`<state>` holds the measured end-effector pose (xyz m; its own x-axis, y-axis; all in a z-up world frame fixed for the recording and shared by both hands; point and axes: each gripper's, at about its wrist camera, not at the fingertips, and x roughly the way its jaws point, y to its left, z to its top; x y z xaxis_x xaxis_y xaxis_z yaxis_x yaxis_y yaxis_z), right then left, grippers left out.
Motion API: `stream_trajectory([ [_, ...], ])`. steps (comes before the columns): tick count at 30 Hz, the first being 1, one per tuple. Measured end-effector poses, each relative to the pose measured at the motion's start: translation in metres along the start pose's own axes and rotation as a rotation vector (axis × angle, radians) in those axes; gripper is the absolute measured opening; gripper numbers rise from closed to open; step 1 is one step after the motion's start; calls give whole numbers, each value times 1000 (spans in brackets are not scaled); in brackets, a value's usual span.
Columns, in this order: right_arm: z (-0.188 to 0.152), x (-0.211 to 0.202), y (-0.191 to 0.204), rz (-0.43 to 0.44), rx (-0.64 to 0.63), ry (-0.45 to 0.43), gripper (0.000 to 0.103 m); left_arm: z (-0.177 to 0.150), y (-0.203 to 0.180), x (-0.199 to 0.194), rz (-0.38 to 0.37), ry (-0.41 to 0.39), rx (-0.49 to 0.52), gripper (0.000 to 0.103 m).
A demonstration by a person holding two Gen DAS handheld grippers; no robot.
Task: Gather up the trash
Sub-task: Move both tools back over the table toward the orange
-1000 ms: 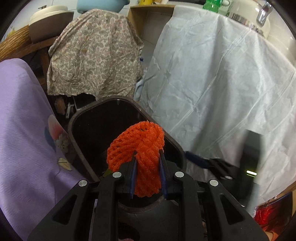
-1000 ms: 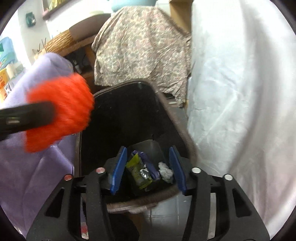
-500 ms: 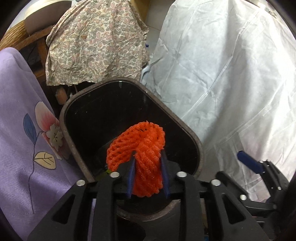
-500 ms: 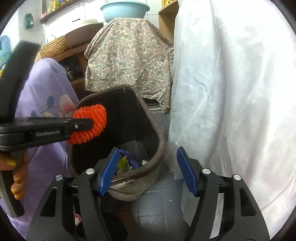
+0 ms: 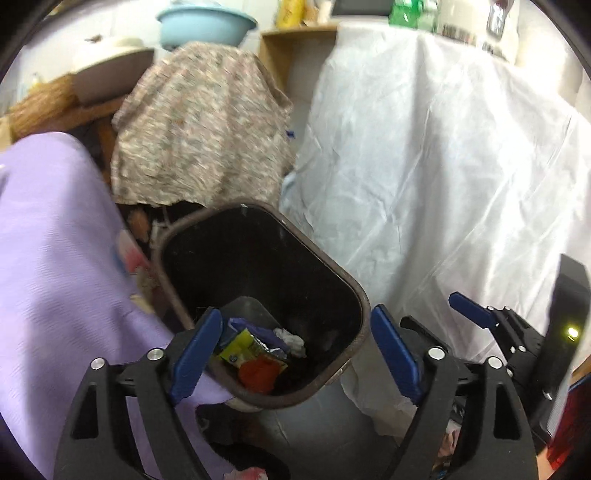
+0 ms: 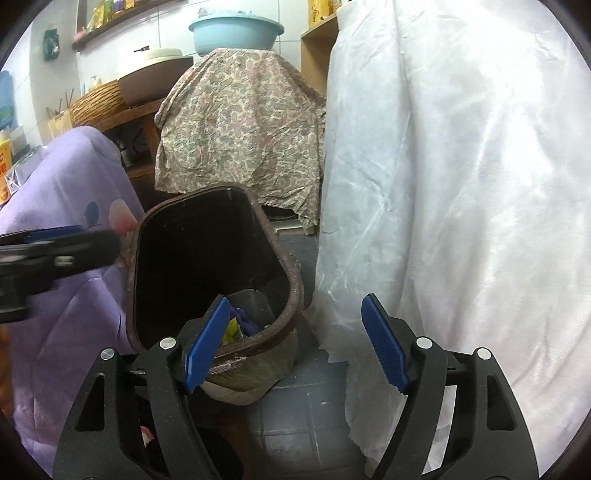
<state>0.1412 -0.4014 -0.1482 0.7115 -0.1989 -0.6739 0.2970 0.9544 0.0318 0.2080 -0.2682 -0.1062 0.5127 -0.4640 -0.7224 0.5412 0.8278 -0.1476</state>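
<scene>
Orange net [image 5: 258,373] perhaps, left view only

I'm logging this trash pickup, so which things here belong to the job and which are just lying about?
Part of the job:
- brown bin
- orange foam net, lying in the bin
- yellow wrapper
- left gripper, jaws opening, nothing between them
- right gripper, opening, empty

Just lying about:
- purple cloth
- white sheet
- patterned cloth
- blue basin
</scene>
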Motion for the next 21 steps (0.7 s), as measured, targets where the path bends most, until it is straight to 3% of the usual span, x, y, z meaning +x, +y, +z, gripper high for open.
stream_trajectory([
  [9, 18, -25, 12, 102, 25, -29, 81, -7, 29, -83, -4, -122, -60, 91],
  [21, 51, -68, 95, 338, -124, -108, 85, -22, 87, -168, 160, -253, -71, 94],
])
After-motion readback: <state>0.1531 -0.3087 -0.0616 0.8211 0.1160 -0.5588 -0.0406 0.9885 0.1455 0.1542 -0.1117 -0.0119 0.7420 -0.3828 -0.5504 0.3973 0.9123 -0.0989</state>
